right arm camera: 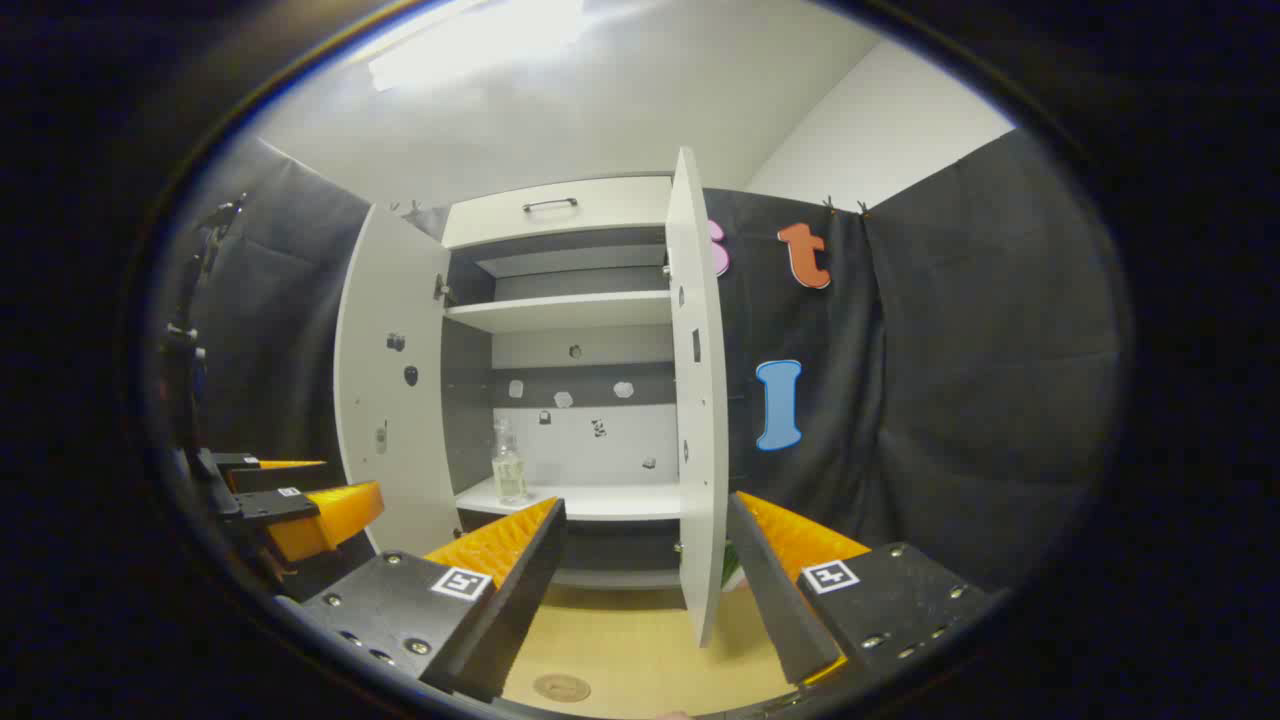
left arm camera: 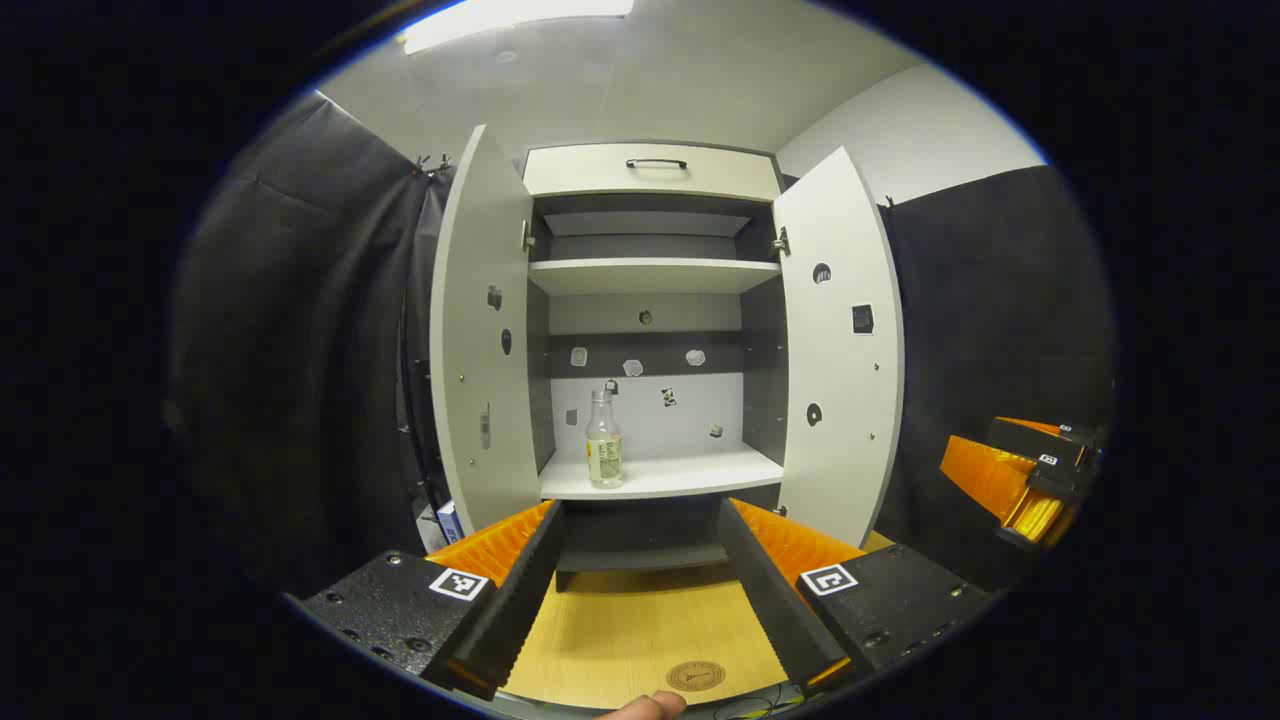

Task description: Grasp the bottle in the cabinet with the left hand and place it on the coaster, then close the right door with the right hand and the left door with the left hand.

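**Bottle upright on the cabinet shelf, both doors open**

The bottle (left arm camera: 604, 440) stands upright on the lower shelf (left arm camera: 690, 472) of the cabinet (left arm camera: 650, 170), long axis vertical, neck up, near the shelf's front edge and left of centre in the left gripper view. In the right gripper view the bottle (right arm camera: 508, 464) sits just left of centre, at the left end of the shelf.

The left gripper (left arm camera: 640, 600) is held level at the bottom of its frame, pointing straight at the cabinet opening, jaws spread wide with nothing between them. A fingertip (left arm camera: 645, 708) of the person shows at the bottom edge. The right gripper (right arm camera: 645, 590) is also level, jaws spread and empty, aimed at the edge of the right door (right arm camera: 697, 400). Each gripper appears off to the side in the other's view.

The left door (left arm camera: 485, 340) and right door stand swung outward, leaving the shelf front unobstructed. The round coaster (left arm camera: 695, 676) lies on the wooden desk (left arm camera: 620, 620) at the bottom centre, well apart from the bottle, with bare desk around it.
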Demonstrator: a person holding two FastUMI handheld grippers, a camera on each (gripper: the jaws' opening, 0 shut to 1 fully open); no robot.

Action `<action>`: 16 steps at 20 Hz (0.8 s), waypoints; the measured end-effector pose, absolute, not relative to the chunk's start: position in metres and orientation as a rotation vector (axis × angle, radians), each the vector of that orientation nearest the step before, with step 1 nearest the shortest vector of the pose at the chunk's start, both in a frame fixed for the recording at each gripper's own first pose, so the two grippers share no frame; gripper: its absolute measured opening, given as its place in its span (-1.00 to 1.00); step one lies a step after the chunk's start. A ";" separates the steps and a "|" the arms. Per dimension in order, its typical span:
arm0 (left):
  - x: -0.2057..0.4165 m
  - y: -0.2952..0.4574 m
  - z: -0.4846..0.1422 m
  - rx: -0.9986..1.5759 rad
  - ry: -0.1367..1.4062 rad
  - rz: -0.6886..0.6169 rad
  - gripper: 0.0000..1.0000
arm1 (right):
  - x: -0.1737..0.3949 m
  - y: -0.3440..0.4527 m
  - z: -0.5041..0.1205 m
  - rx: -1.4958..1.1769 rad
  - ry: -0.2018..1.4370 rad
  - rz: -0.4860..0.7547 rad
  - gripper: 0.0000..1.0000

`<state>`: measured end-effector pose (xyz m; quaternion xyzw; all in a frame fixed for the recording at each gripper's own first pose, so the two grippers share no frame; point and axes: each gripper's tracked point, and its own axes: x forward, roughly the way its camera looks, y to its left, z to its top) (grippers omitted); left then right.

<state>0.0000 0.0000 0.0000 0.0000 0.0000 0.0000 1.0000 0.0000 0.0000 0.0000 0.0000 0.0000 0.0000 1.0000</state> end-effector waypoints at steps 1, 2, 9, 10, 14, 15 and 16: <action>0.003 -0.001 0.001 0.001 -0.003 -0.009 1.00 | 0.002 0.001 0.001 0.004 -0.003 0.003 0.94; 0.007 -0.002 0.002 0.005 -0.008 -0.018 0.95 | 0.004 0.004 0.002 0.004 -0.005 0.006 0.94; 0.031 0.015 -0.008 0.001 0.008 -0.028 0.95 | 0.023 0.030 0.008 0.017 -0.043 0.029 0.94; 0.034 0.019 -0.009 0.005 0.007 -0.023 0.95 | 0.027 0.034 0.009 0.019 -0.049 0.035 0.94; 0.044 0.032 -0.007 0.010 -0.001 -0.023 0.95 | 0.038 0.049 0.013 0.013 -0.082 0.053 0.94; 0.045 0.035 -0.007 0.014 -0.005 -0.019 0.95 | 0.041 0.054 0.012 0.012 -0.088 0.062 0.94; 0.048 0.038 -0.007 0.014 -0.013 -0.017 0.95 | 0.043 0.058 0.010 0.010 -0.088 0.070 0.94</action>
